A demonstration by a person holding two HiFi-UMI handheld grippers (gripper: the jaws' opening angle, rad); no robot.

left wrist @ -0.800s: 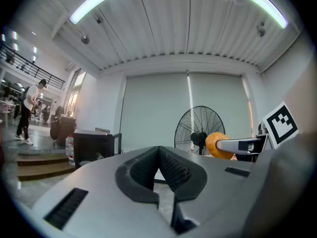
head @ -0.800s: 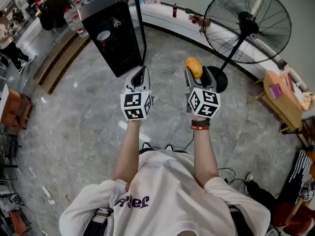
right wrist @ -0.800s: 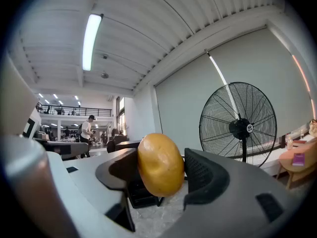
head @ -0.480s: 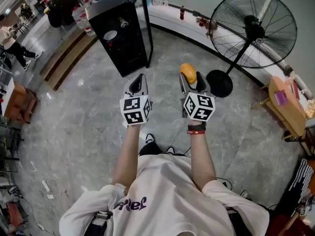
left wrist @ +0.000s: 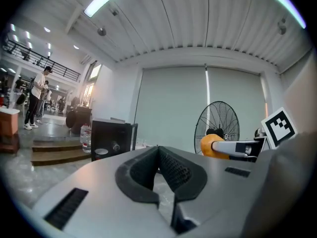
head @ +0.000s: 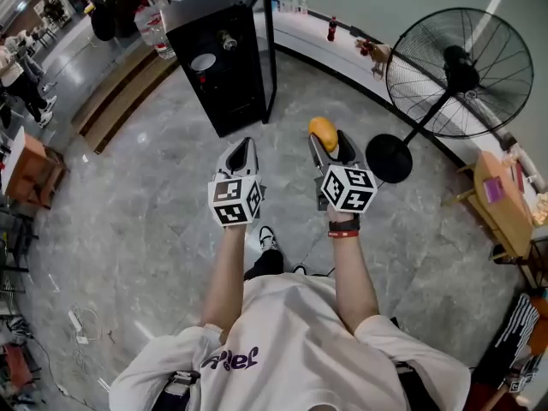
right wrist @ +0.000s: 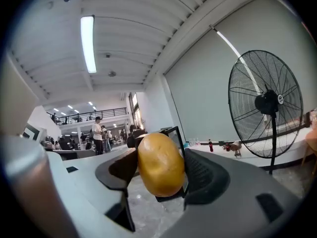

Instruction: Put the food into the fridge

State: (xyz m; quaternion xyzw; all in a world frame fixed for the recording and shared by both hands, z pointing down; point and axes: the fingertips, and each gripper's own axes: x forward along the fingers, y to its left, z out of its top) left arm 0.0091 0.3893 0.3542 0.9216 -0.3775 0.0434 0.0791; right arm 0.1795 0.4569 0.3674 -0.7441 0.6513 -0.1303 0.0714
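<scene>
Right claw [head: 329,144] pinches a smooth yellow-orange oval food [head: 323,131], perhaps a potato; left claw [head: 243,144] is pressed together.

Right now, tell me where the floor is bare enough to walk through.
Bare marble floor lies between the black fridge, the wooden steps and the left gripper. Crowded right: fan base and wooden table; cables lie lower left.

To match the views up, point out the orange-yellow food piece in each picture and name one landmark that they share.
Head view: the food piece is just above centre, at the tip of the right tongs.
Left gripper view: right of centre, just below the standing fan.
Right gripper view: dead centre, clamped between the pads.
Shared landmark: the standing fan.
</scene>
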